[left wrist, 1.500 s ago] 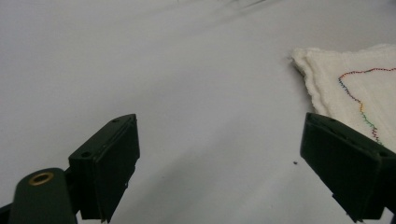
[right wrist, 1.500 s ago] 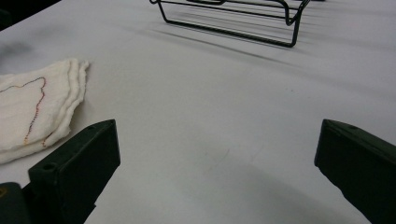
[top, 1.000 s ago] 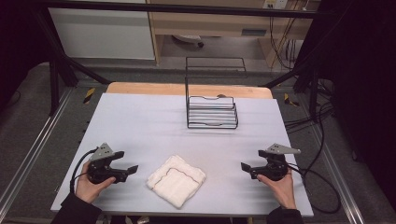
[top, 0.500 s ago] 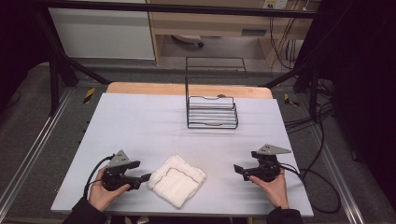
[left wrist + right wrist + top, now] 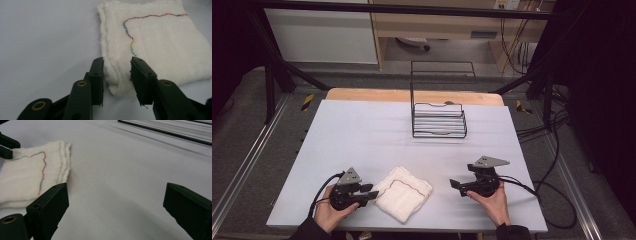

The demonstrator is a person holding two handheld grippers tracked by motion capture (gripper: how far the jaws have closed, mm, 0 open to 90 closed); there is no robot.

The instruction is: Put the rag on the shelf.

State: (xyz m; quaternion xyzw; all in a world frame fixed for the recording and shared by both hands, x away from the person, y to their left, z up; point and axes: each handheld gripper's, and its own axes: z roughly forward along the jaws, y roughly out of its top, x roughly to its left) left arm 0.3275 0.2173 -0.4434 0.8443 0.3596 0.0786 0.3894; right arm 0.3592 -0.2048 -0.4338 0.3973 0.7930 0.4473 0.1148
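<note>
folded white cloth (image 5: 402, 194) lying flat near the front edge of the tabletop (image 5: 362, 135), a little left of the middle, thin multicoloured stitch line across its top layer. black wire rack (image 5: 438, 120) standing well apart from it toward the back edge, empty as far as can be seen.

left hand-held gripper (image 5: 368, 195) brought up to the cloth's left corner; in the left gripper view (image 5: 117, 75) jaws have just been closing and now straddle that corner, folded layers between them, narrow gaps remaining on both sides, so not yet pinched. right hand-held gripper (image 5: 455, 184) low over bare tabletop just to the right of the cloth, pointing at it; in the right gripper view (image 5: 115, 202) jaws spread wide, nothing between them, cloth's right edge ahead and apart.

judged very early: approach on the left practically finished, grasp itself not completed, cloth neither lifted nor unfolded. left to do, by the look of it: close fully on the left corner, bring the right hand-held gripper in to the opposite edge, grip there, then raise or move the cloth, perhaps toward the rack, though that cannot be told.
</note>
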